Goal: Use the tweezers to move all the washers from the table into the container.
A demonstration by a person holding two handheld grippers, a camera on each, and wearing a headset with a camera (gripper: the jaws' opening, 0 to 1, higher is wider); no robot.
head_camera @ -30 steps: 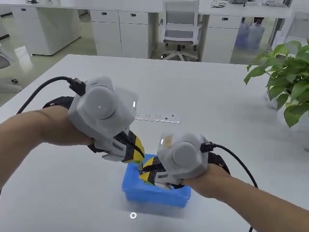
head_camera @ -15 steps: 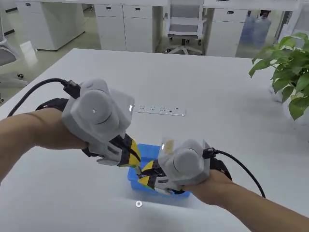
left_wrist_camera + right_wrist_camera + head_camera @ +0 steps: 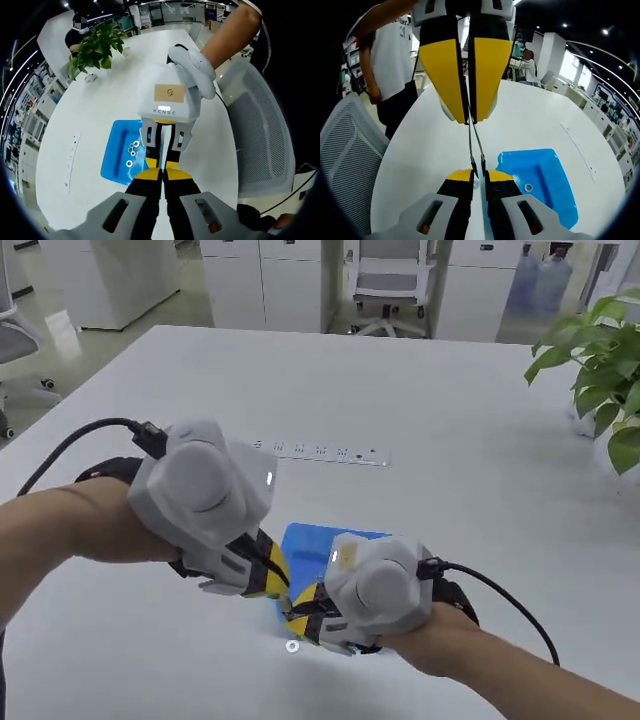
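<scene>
Left tongs (image 3: 470,119) are clamping the tweezers (image 3: 474,147) steady, so right tongs (image 3: 479,174) (nearly shut) are squeezing the tips over a washer (image 3: 291,645).

Container (image 3: 308,538) mostly hidden (head view); plant (image 3: 590,370) cropped.

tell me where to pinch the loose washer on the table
Probably by its ring: one tip of the tweezers down through the hole, the other outside the rim, from straight above, since the washer lies flat on the table.
</scene>
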